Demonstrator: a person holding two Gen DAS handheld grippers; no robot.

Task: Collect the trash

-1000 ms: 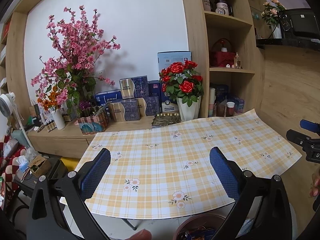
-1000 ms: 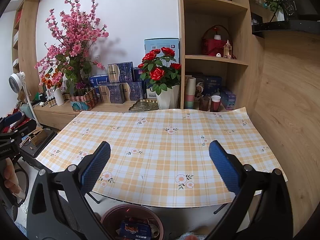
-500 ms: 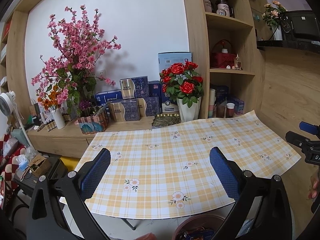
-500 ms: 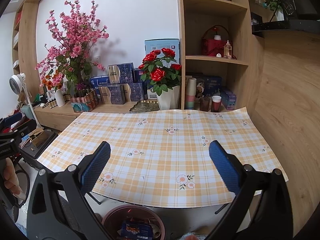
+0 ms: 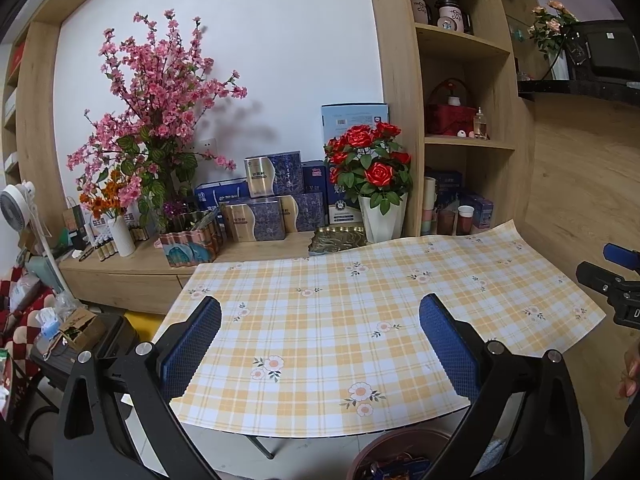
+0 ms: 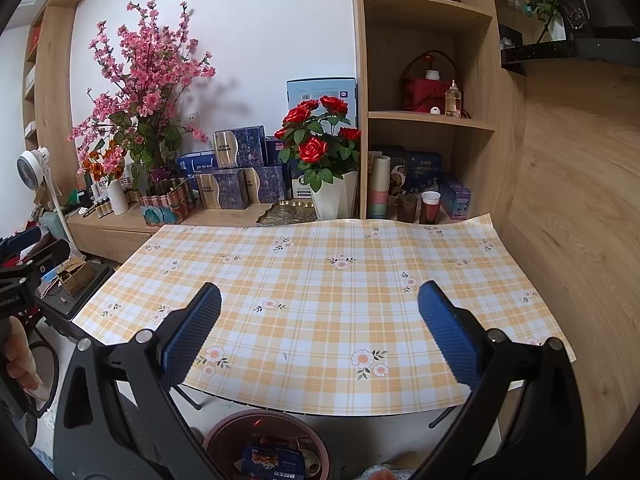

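Change: almost nothing has moved in the last second; the view has only drifted a tiny bit in both cameras.
Meaning: no trash is seen on the table [image 6: 320, 288], so the job is judged to be nearly done or done.
Left gripper [image 5: 320, 344]: held above the near edge of the table, fingers spread wide, nothing held.
Right gripper [image 6: 320, 340]: held the same way, fingers spread wide, nothing held.
Trash: wrappers are seen inside the brown bin [image 6: 224, 436] on the floor, just under the near edge of the table.
Cut off: only the bin's rim is seen in the left camera; its bottom is cut off in both.
Hard to tell: the floor under the table is hidden, so trash left there cannot be ruled out.
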